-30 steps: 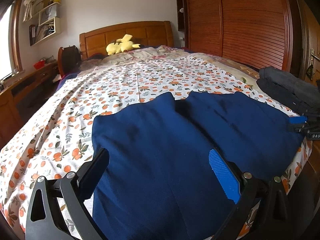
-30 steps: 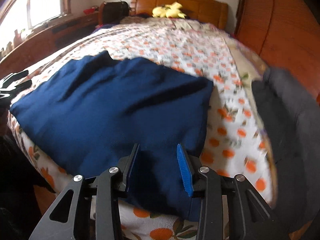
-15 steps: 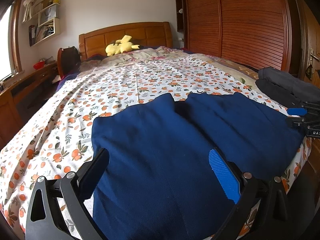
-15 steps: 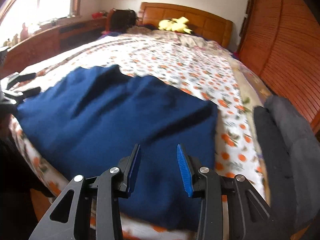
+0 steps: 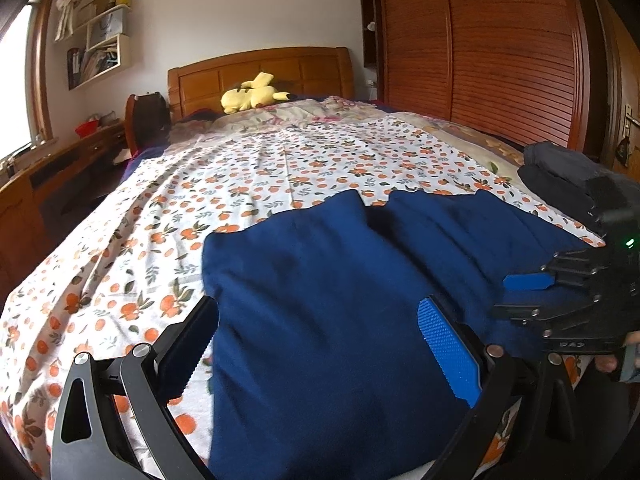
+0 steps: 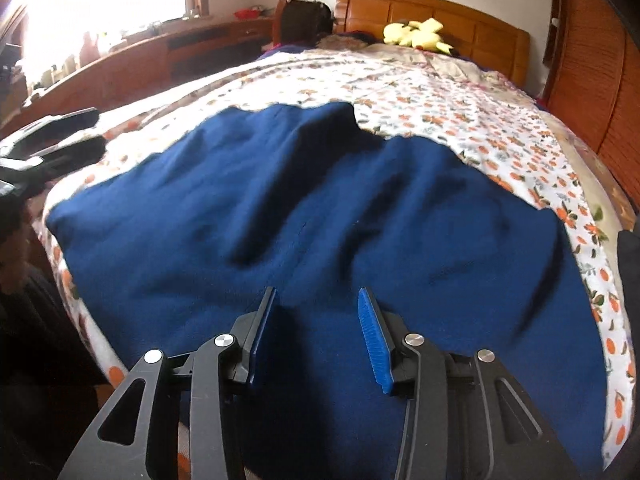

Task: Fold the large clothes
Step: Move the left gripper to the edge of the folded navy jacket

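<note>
A large navy blue garment (image 5: 360, 292) lies spread flat across the foot of the bed; it also fills the right wrist view (image 6: 320, 220). My left gripper (image 5: 316, 332) is open and empty, just above the garment's near left part. My right gripper (image 6: 316, 320) is open and empty, low over the garment's near edge at its middle. In the left wrist view the right gripper (image 5: 524, 292) reaches in from the right over the cloth. In the right wrist view the left gripper (image 6: 80, 132) shows at the far left, beside the garment's left edge.
The bed (image 5: 280, 168) has a white sheet with an orange print. A dark folded pile (image 5: 560, 176) lies at its right edge. A yellow plush toy (image 5: 252, 96) sits by the wooden headboard. A wooden wardrobe (image 5: 500, 52) stands right, a desk (image 5: 48, 176) left.
My right gripper has swung left from the garment's right corner to over its middle. In the left wrist view it now reaches further in. My left gripper has barely moved.
</note>
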### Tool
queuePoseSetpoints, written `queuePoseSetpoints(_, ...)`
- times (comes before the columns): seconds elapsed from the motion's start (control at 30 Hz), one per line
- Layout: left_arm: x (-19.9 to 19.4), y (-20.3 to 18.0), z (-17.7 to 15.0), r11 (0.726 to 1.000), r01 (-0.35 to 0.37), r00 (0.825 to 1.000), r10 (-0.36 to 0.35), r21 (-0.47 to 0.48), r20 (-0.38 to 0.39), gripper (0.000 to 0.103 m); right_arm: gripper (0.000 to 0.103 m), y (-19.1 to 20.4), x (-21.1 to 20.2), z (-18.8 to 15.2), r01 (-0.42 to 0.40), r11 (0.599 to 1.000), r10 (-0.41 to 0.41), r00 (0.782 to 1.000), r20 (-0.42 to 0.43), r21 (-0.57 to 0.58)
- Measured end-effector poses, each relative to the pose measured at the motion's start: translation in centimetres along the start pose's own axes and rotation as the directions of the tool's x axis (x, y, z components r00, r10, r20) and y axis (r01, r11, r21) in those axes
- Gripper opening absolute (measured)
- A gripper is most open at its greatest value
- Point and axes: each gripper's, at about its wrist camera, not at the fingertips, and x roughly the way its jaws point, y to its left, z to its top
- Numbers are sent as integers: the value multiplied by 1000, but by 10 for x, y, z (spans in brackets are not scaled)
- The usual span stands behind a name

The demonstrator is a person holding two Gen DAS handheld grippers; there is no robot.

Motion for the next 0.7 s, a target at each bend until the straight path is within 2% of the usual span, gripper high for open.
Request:
queuePoseSetpoints(0.1, -8, 11, -8, 1000, -8, 1000, 7, -24, -13, 100, 39, -5, 0, -2, -24, 999, 24, 1000, 2, 37)
queuePoseSetpoints(0.33, -33, 34, -31, 996, -59, 998, 56, -73, -40, 100, 39, -3, -8, -5, -15, 999, 15, 1000, 9, 36)
queuePoseSetpoints(0.37, -35, 37, -34, 995, -75, 996, 72, -71, -45, 98, 40, -3, -9, -5, -15, 999, 15, 1000, 10, 36)
queuePoseSetpoints(0.43, -34, 42, -39, 992, -106, 992, 100, -73, -78, 82, 40, -2, -12, -4, -13, 999, 12, 1000, 14, 33)
queuePoseSetpoints(0.53, -35, 52, -48, 988, -86, 991, 72, -125, -109, 79, 40, 3, -22, -4, -9, 1000, 8, 999, 31, 20)
queuePoseSetpoints(0.7, -36, 62, -66, 983, -103, 985, 80, -150, -151, 74, 40, 16, -32, -2, -16, 1000, 17, 999, 49, -18)
